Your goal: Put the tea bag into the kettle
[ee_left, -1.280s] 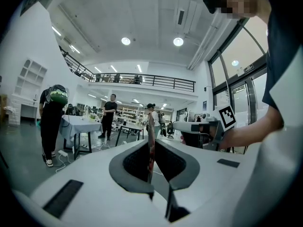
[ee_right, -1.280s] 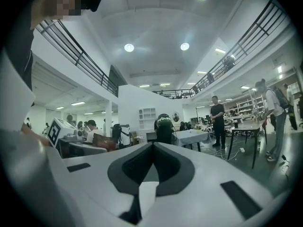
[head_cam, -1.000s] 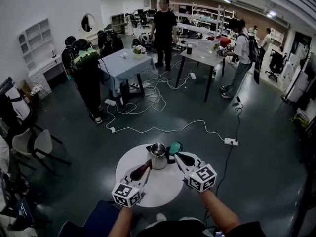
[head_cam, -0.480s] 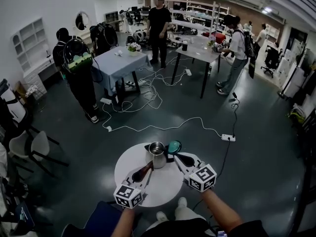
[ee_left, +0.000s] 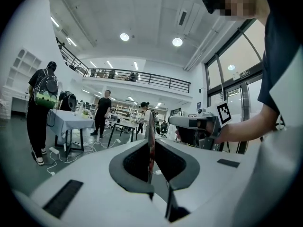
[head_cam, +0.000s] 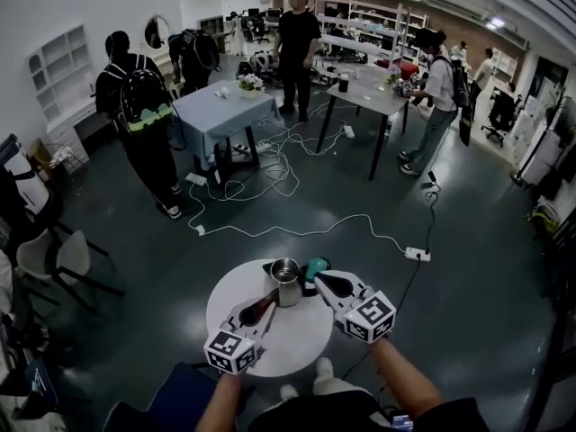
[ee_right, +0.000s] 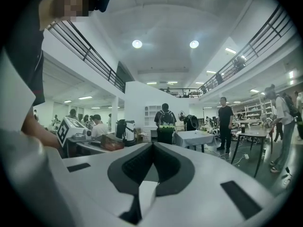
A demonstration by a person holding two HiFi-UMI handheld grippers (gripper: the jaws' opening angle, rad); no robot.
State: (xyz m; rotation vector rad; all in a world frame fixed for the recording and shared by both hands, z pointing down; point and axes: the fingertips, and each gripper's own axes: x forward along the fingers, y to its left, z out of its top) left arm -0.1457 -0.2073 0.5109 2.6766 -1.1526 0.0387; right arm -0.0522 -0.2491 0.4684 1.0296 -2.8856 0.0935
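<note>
The kettle (head_cam: pixel 286 283) stands at the table's (head_cam: pixel 301 336) far edge, with a small round thing (head_cam: pixel 319 265) just right of it. The left gripper (head_cam: pixel 269 299), with the tea bag (ee_left: pixel 150 148) between its jaws, is before the kettle. The right gripper (head_cam: pixel 317 283) is at the kettle's right.

surface: round white table (head_cam: pixel 290 342) | on it: metal kettle (head_cam: pixel 286 283), teal object (head_cam: pixel 318 265)

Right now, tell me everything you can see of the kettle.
The kettle is a small shiny metal cylinder. It stands upright with its top open, near the far edge of the round white table. A teal lid lies on the table just to its right. The left gripper, shut on a reddish tea bag, points at its side. The right gripper, shut and empty, is close by on the other side. Whether either touches it cannot be told.
</note>
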